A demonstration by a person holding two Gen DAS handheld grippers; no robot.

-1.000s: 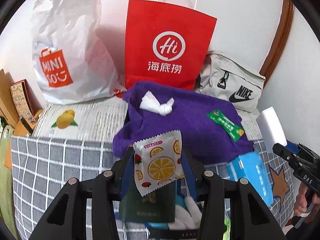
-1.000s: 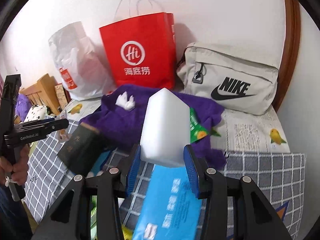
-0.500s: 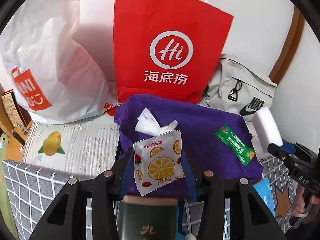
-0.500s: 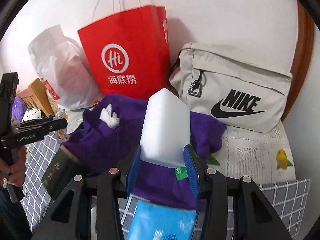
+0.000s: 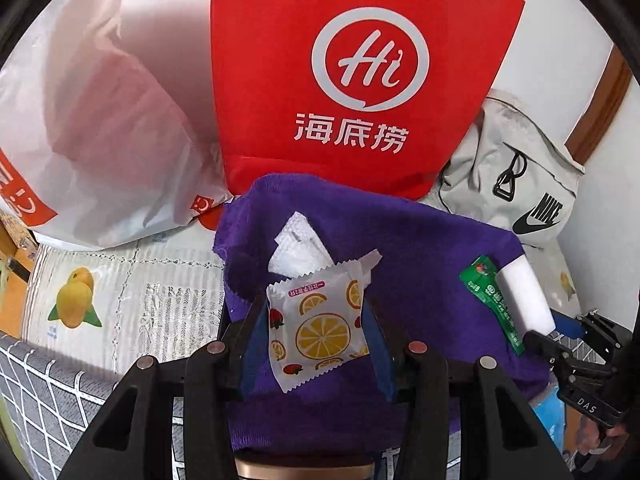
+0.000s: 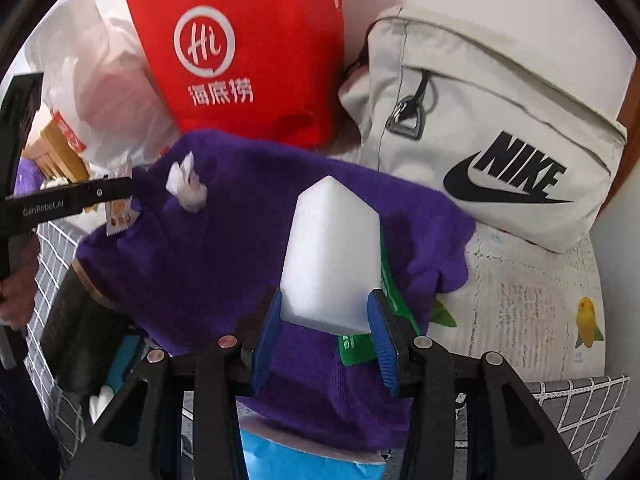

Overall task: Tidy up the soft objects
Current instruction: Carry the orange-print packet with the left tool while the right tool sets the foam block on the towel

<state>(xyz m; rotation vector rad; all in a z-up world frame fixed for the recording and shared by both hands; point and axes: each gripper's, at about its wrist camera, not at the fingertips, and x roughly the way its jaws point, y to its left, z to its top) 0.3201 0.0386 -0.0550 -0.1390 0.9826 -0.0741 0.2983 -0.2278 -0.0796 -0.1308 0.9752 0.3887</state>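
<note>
My left gripper (image 5: pixel 314 320) is shut on a white snack packet with orange slices (image 5: pixel 318 326), held above a purple cloth (image 5: pixel 420 264). My right gripper (image 6: pixel 326 312) is shut on a white sponge block (image 6: pixel 332 256), also over the purple cloth (image 6: pixel 208 264). A crumpled white tissue (image 5: pixel 300 248) lies on the cloth just beyond the packet; it also shows in the right wrist view (image 6: pixel 186 186). A green sachet (image 5: pixel 494 302) lies on the cloth's right side, partly under the sponge (image 6: pixel 394 300).
A red paper bag (image 5: pixel 360 80), a white plastic bag (image 5: pixel 92 128) and a beige Nike bag (image 6: pixel 500 140) stand against the wall behind the cloth. A blue pack (image 6: pixel 304 460) and a dark booklet (image 6: pixel 76 320) lie at the near side on the checked cover.
Both grippers have moved forward toward the bags, each still holding its item. The cloth, tissue and bags now look closer and larger.
</note>
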